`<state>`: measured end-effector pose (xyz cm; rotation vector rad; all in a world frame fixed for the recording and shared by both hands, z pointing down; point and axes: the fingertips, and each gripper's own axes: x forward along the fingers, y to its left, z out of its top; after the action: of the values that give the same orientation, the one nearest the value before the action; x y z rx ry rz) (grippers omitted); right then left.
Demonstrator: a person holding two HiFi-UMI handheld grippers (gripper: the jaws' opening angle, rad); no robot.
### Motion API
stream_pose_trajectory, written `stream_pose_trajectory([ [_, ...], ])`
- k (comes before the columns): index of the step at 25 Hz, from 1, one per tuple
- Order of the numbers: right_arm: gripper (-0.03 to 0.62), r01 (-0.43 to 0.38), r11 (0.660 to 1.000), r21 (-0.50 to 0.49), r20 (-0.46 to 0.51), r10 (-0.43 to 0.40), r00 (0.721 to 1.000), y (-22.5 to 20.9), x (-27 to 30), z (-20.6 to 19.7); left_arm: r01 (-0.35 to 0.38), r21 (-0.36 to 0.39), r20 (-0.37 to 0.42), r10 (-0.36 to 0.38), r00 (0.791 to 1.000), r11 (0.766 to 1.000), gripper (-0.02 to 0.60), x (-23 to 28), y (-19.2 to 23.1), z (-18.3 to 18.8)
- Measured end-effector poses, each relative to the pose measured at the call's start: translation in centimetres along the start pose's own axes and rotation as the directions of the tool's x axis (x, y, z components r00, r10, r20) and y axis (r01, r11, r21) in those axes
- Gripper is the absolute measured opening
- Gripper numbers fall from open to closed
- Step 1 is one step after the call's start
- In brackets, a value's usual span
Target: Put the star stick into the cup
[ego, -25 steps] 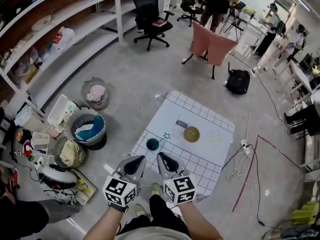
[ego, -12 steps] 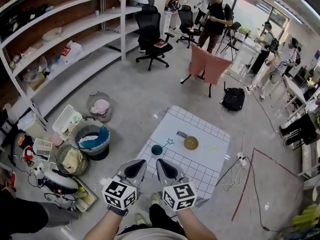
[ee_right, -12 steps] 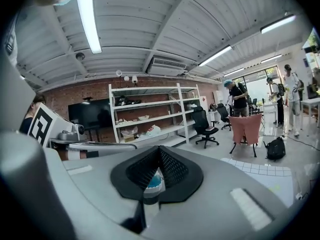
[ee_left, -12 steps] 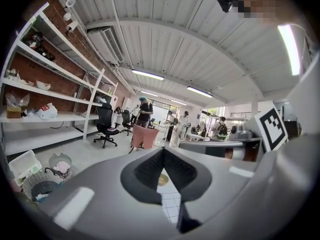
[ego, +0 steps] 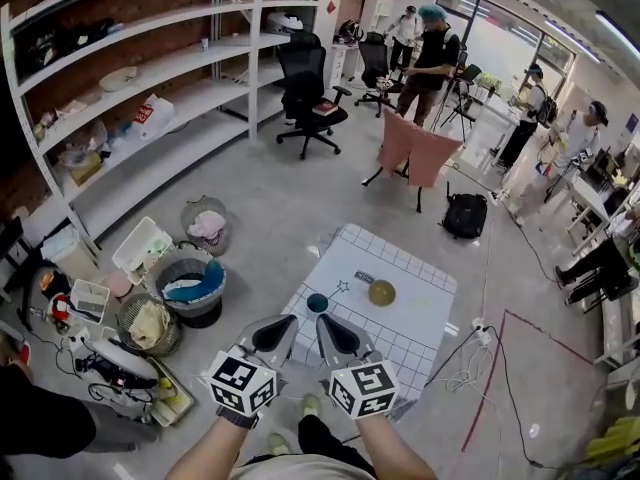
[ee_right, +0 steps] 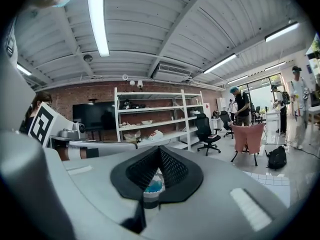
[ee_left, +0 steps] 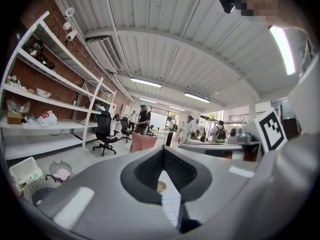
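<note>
at lower centre, left gripper (ego: 284, 321) and right gripper (ego: 326, 321) hover side by side, both closed and empty; cup (ego: 317, 302) just above them.

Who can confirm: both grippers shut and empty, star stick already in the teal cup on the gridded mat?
Wrong on the stick: the head view shows the star stick lying on the gridded mat between the teal cup and the gold bowl, not in the cup. Rest holds: left gripper and right gripper are shut and empty.
</note>
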<state>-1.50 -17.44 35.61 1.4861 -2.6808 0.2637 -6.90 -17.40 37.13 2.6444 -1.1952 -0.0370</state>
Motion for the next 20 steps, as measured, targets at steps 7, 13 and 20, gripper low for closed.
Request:
stream_pose_trajectory([
  [7, 0.012, 0.001, 1.000, -0.031, 0.038, 0.000, 0.999, 0.9, -1.3, 1.7, -0.005, 0.025, 0.035, 0.004, 0.999, 1.000, 0.006, -1.5, -1.0, 1.9],
  [13, 0.012, 0.010, 0.999, -0.052, 0.075, -0.006, 0.997, 1.1, -2.3, 3.1, -0.019, 0.042, 0.062, 0.017, 0.998, 0.999, 0.006, -2.2, -1.1, 3.4],
  [20, 0.012, 0.025, 0.998, -0.062, 0.095, -0.019, 0.995, 0.8, -3.4, 3.8, -0.030, 0.053, 0.076, 0.026, 0.997, 0.998, 0.006, -2.7, -1.4, 4.1],
])
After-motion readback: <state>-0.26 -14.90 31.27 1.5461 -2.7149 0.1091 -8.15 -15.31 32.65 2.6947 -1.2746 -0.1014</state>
